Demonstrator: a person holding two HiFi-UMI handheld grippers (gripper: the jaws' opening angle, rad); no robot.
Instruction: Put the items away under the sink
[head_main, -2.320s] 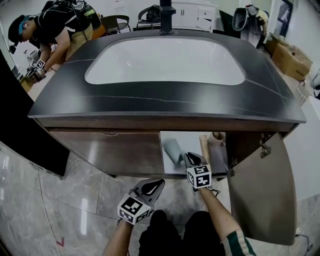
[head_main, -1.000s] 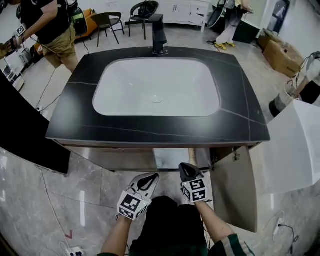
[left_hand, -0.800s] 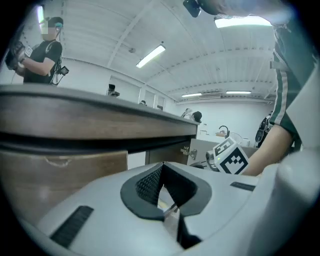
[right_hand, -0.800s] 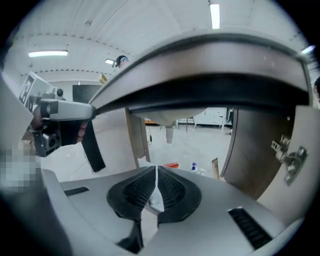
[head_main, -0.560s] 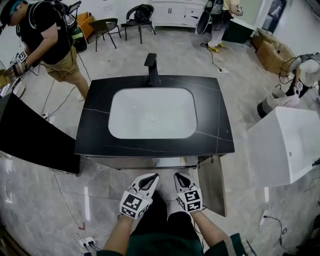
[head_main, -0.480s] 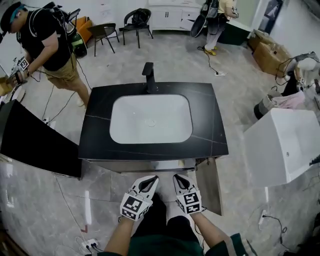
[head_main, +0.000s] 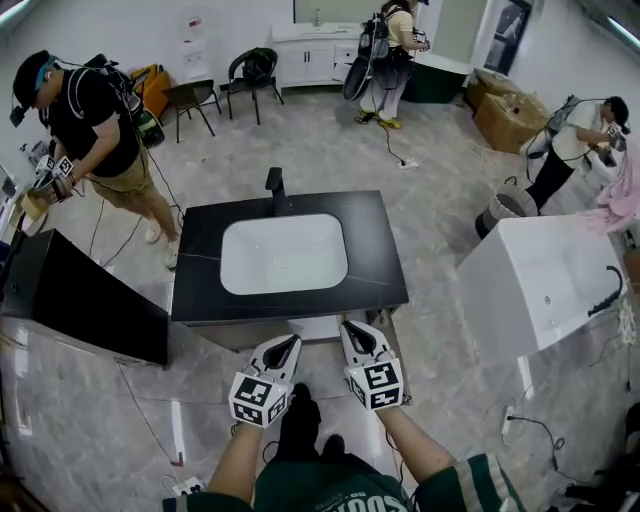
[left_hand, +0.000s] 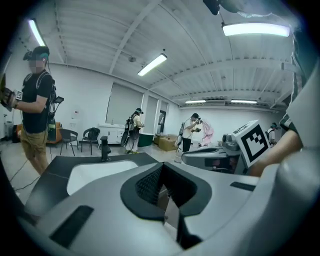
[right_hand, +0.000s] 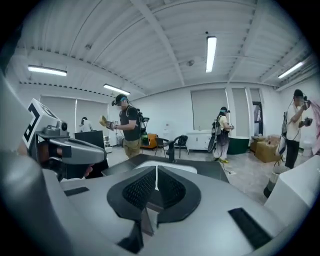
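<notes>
Both the left gripper and the right gripper have their jaws clenched on nothing, side by side before the sink vanity. Its open cabinet lies ahead and well below, slightly nearer the right gripper. No items show inside it.

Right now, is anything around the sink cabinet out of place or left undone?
Only the cabinet door under the sink counter: it stands open at the front right. Nothing looks spilled or damaged.
</notes>
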